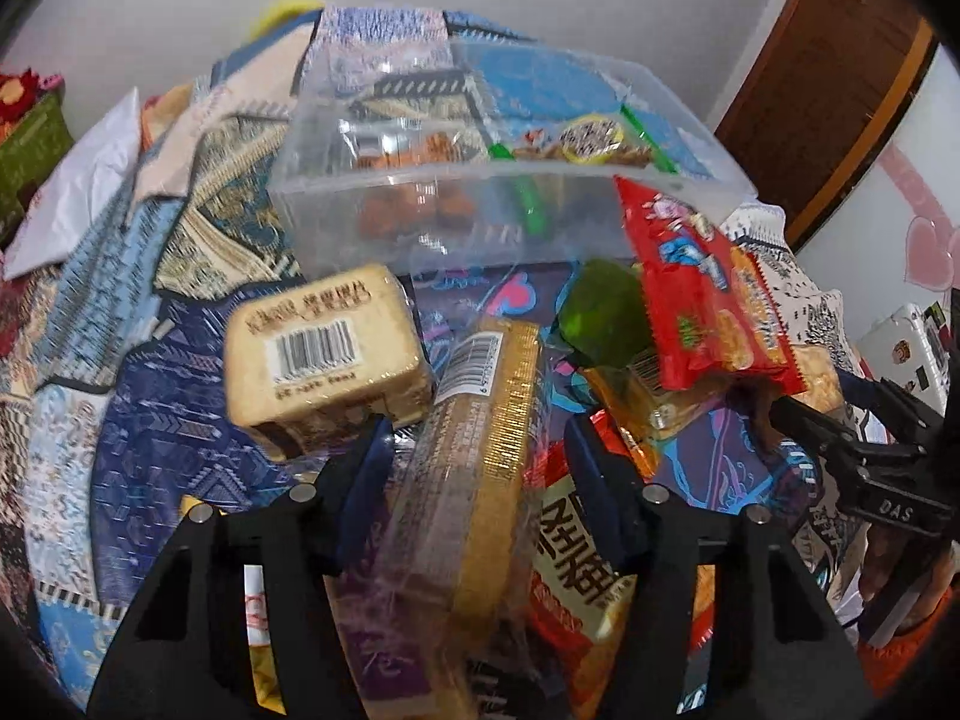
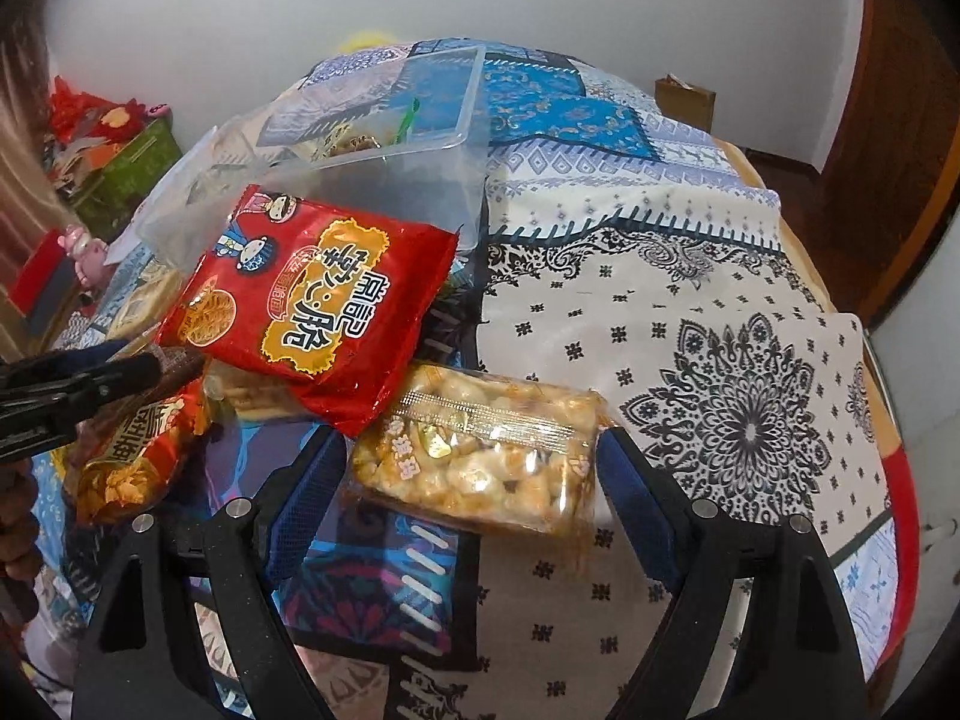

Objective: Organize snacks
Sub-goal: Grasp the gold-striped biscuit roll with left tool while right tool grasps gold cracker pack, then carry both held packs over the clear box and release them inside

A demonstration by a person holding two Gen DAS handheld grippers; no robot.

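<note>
Snacks lay in a heap on the patchwork cloth (image 2: 660, 324), in front of the clear plastic box (image 1: 510, 228). The box already held a few small packets (image 1: 588, 141) on its floor. A red noodle-snack bag (image 2: 306, 300) leaned against the front right corner of the box. A pale block with a barcode (image 1: 324, 354) sat just before the front wall of the box, toward its left end.

The left gripper (image 1: 480, 444) pointed steeply down at the heap in front of the box. Its jaws stood partly closed around a long clear packet with a gold edge (image 1: 480, 372). The packet ran between the blue pads (image 1: 372, 456), but I could not tell if the pads pressed on it.

The right gripper (image 2: 468, 468) was lower in front of the box, beyond the red bag. Its jaws were wide apart, one on each side of a clear packet of golden puffed pieces (image 2: 480, 450). The pads stood just beside the packet's ends, and the packet rested on the cloth.
</note>
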